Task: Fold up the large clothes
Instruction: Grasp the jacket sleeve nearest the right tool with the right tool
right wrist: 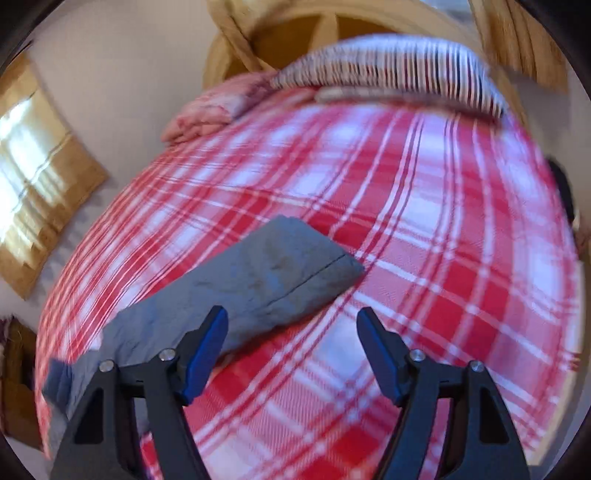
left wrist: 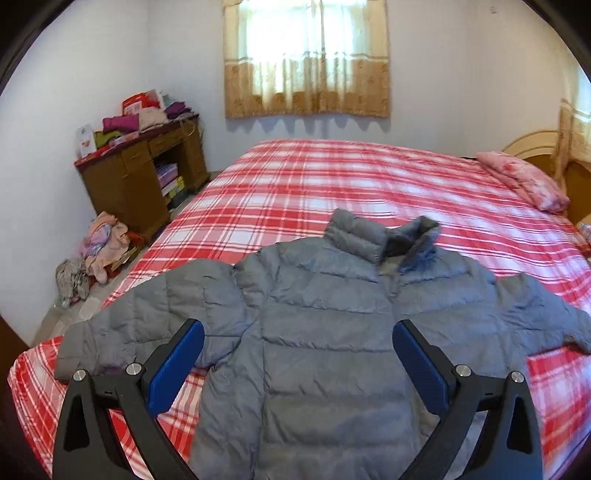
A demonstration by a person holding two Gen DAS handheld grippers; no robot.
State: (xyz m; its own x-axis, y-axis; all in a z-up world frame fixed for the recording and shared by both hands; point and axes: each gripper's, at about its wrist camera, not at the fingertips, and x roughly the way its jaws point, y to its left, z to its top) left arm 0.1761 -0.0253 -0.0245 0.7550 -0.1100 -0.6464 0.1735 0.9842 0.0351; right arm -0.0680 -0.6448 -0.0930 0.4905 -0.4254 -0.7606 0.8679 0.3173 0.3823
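A grey quilted puffer jacket lies flat on the red plaid bed, front up, collar away from me, both sleeves spread out to the sides. My left gripper is open and empty, held above the jacket's body. In the right wrist view one grey sleeve stretches across the bed, cuff end pointing right. My right gripper is open and empty, just above the bed beside that sleeve, its left finger over the sleeve's edge. That view is motion-blurred.
A wooden desk piled with clothes stands left of the bed, with more clothes heaped on the floor. A pink pillow lies at the head of the bed by the wooden headboard. A striped pillow lies there too.
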